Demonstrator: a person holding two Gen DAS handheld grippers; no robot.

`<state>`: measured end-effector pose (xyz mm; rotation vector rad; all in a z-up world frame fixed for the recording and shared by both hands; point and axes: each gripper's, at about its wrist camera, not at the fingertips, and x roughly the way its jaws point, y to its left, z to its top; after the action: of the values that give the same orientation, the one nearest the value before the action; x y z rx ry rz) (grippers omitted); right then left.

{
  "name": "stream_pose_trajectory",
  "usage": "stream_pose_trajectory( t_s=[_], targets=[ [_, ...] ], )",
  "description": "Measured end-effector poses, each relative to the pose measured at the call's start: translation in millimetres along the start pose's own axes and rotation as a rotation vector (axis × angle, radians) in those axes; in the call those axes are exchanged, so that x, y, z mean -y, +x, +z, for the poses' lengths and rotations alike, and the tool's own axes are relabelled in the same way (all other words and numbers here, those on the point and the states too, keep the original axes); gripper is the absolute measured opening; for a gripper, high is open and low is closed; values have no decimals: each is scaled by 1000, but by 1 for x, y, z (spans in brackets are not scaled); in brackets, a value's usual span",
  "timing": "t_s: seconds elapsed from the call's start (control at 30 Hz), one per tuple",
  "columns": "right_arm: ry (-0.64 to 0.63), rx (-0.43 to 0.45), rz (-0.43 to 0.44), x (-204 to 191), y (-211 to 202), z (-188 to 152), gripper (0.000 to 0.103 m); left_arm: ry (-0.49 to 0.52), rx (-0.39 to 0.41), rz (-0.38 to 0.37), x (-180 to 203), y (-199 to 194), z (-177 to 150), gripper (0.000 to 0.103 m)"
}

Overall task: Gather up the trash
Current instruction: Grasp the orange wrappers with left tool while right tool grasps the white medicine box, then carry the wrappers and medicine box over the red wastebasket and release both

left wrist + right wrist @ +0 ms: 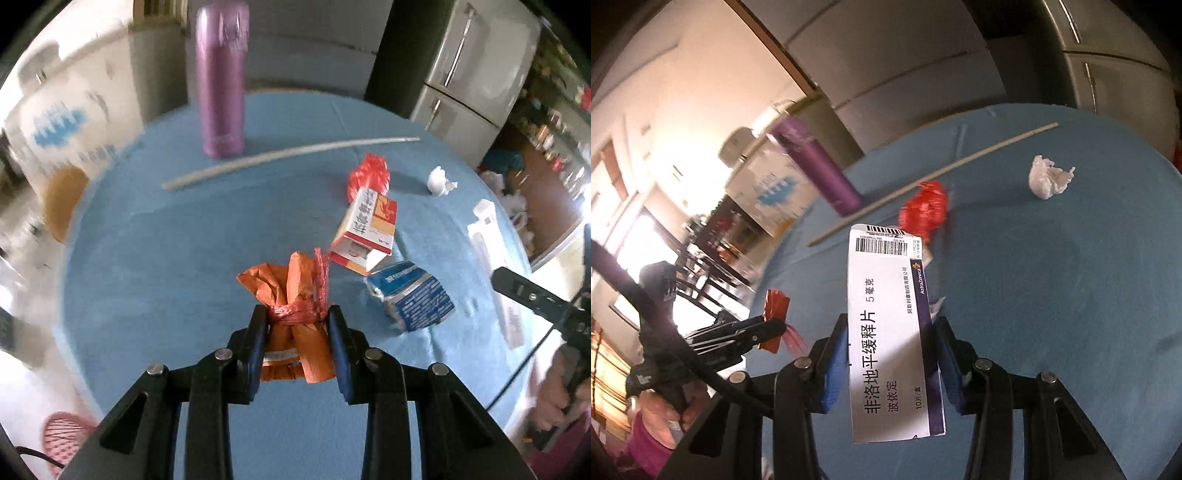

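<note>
Carrying Two Gripped Trash Items Off the Table

Left gripper (297, 321): the jaws are clamped on an orange wrapper bundle (291, 295) bound with red mesh netting, and the bundle appears clear of the blue tablecloth (155, 258). Right gripper (892, 354): the jaws are clamped on the long sides of a white medicine box (890, 332), barcode end pointing away from the camera.

Judged step: transport of both held items to a bin. No bin is visible in either view.

Procedure:
1. Maintain clamp pressure on both items. The bundle is soft and may slip through the netting band; the box is thin card and may crush.
2. Keep the two grippers well apart during travel.
3. Clear the purple flask (221, 81) and the long white rod (288, 157).

Remaining on the table: red mesh bag (369, 175), red-and-white carton (365, 232), blue carton (413, 295), crumpled tissue (1049, 177).
</note>
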<state>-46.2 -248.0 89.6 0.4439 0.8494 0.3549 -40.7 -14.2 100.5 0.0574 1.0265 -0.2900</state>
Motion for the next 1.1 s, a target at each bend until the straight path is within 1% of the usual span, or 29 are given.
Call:
stream_pose_trajectory(
  t_s=[0.1, 0.17, 0.3, 0.4, 0.63, 0.77, 0.87, 1.1],
  targets=[
    [-5, 20, 31, -17, -15, -11, 47, 52, 84, 100, 2, -38, -9, 34],
    [-9, 29, 52, -28, -24, -19, 47, 80, 129, 159, 7, -56, -14, 34],
    [-39, 46, 77, -50, -39, -30, 47, 105, 197, 226, 13, -82, -25, 34],
    [-55, 60, 88, -61, -50, -37, 47, 110, 234, 253, 13, -98, -31, 34],
    [-77, 76, 115, -79, -66, -48, 47, 110, 265, 276, 15, -116, -44, 34],
    [-82, 73, 130, -83, -67, -48, 47, 105, 271, 281, 11, -122, -49, 34],
    [-90, 70, 139, -89, -66, -48, 47, 105, 280, 301, 8, -125, -52, 34],
    [-116, 43, 167, -106, -57, -50, 47, 73, 278, 326, -9, -129, -60, 34]
  ],
)
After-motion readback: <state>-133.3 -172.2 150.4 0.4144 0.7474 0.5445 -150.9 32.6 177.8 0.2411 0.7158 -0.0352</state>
